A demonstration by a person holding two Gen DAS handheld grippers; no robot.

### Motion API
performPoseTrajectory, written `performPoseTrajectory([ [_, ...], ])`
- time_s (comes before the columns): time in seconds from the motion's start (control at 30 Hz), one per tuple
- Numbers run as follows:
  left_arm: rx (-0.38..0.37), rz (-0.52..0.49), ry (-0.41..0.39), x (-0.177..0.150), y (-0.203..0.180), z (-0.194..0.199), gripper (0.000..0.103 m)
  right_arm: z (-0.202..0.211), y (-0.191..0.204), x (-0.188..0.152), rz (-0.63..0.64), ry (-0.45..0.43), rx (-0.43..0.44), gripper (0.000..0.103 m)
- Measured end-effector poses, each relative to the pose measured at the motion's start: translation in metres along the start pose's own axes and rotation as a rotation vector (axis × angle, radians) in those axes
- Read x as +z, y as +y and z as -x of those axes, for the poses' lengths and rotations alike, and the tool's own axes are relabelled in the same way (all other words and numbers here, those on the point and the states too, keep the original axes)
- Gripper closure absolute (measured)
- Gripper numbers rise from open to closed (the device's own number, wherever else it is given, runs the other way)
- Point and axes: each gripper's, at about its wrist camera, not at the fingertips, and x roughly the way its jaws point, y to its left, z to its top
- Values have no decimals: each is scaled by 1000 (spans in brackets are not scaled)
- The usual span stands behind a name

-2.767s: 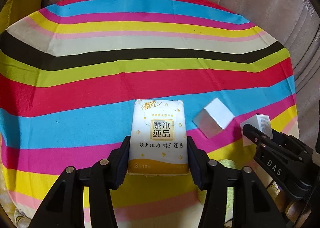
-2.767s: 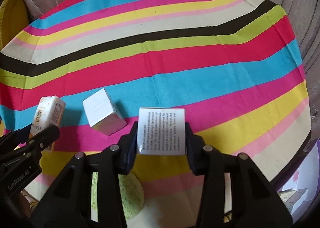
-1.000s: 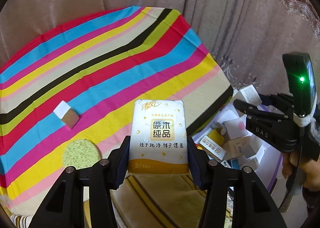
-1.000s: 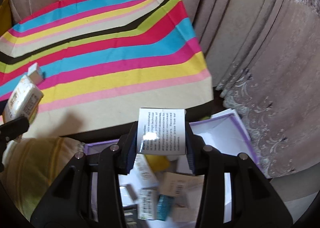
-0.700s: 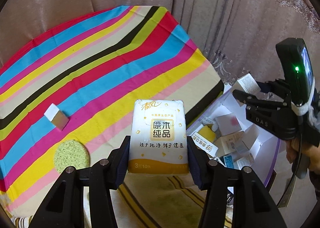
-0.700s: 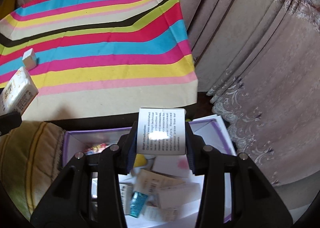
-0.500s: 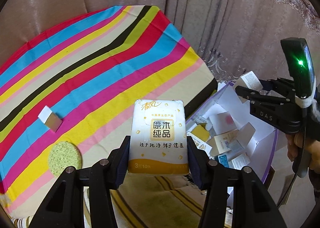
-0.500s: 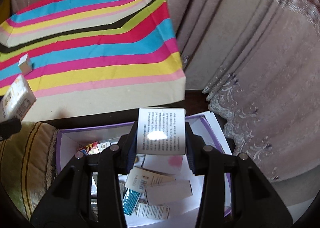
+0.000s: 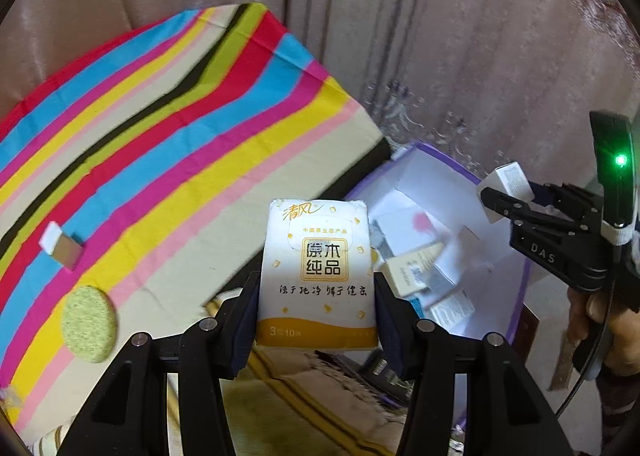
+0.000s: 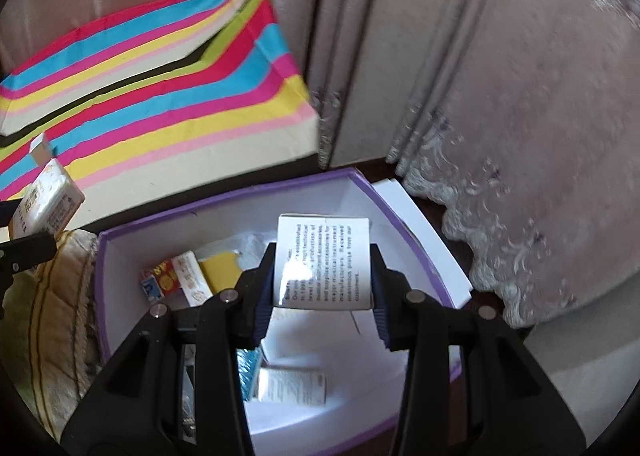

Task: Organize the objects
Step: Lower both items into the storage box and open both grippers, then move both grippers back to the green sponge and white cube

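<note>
The right gripper (image 10: pixel 322 288) squeezes a white box (image 10: pixel 322 262) right over the open purple bin (image 10: pixel 280 191). The left gripper (image 9: pixel 316 316) squeezes a tissue pack (image 9: pixel 318 272) farther off, with the bin to its right.

Left gripper (image 9: pixel 318 292): matte black plastic arms w/ triangular cut-outs, silver round screws on each arm at approx 7 and 5 o'clock of frame, dark navy pads (image 9: pixel 244 320) on inner faces.

Right gripper (image 10: pixel 322 288): same build – black arms, silver screws, navy ribbed pads (image 10: pixel 262 296). Seen from left cam at 3 o'clock: black body w/ white "DAS" lettering, upright black module w/ lit green LED, white band round its base, thin black cable hanging down. Right hand (image 9: pixel 608 320): bare skin, dark striped sleeve at wrist.
</note>
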Motion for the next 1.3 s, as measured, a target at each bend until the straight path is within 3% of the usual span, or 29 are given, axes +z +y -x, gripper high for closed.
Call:
performPoseTrajectory([
  [0.13,-38,-17,25,-2,-8,-6,48,-5,-7,-19,-59,29,16,55],
  [0.27,-32,-5,26,-3,-6,-6,35,-9,-5,-25,-75,54,29,31],
  [0.33,-26,1,22,-3,-4,-4,34,-8,1,-24,-65,47,25,28],
  [0.67,1,28,11,-6,12,5,33,11,33,-15,12,-5,17,26],
  [0.83,26,82,-9,-8,34,13,22,13,41,-14,19,-9,27,25],
  [1.13,87,157,4,-17,86,23,12,9,54,-13,30,5,50,22],
  [1.23,104,204,23,-25,115,27,2,7,60,-12,37,10,69,20],
  [1.3,142,251,26,-29,139,30,1,4,65,-10,45,13,81,19],
])
